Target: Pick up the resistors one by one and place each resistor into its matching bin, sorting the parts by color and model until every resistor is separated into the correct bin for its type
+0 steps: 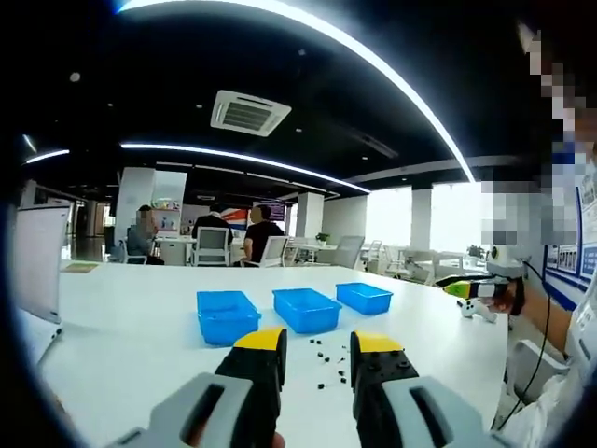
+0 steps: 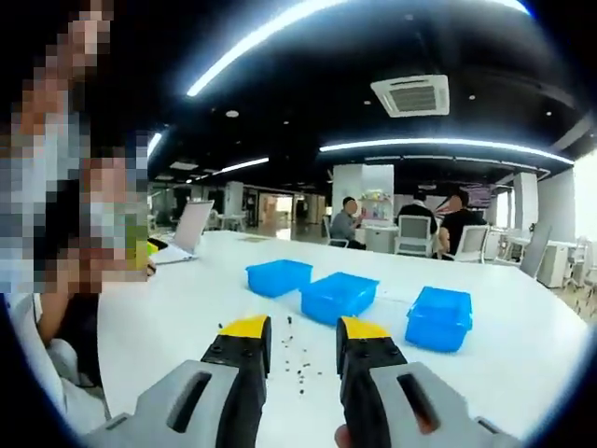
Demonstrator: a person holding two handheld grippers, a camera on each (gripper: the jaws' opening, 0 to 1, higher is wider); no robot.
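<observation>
So the setup is pretty plain: three blue bins in a row on a big white table (image 1: 140,317), with a loose scatter of tiny dark resistors (image 1: 326,359) lying between the bins and the person. Judging by the task, that layout makes sense, one bin per resistor type, all within easy reach past the pile.

In the left gripper view the left gripper (image 1: 317,353) sits at 6 o'clock, jaws spread apart with nothing between them, and the resistors show right through the gap. The left bin (image 1: 227,315) is at about 11 o'clock from the tips, the middle bin (image 1: 306,308) at 12, and the far bin (image 1: 364,297) at 1. Over at 3 o'clock a hand holds the other gripper near the table edge.

The right gripper (image 2: 303,338) is also spread and empty, hovering above the same scatter, with the bins fanned from 11 to 2 o'clock. Both look poised to start picking, nothing grabbed yet.

Hard part: the resistors are just specks, so colour and model can't be told apart. The bins' insides are hidden by their walls. A few people sit at desks far behind, too small to make out.
</observation>
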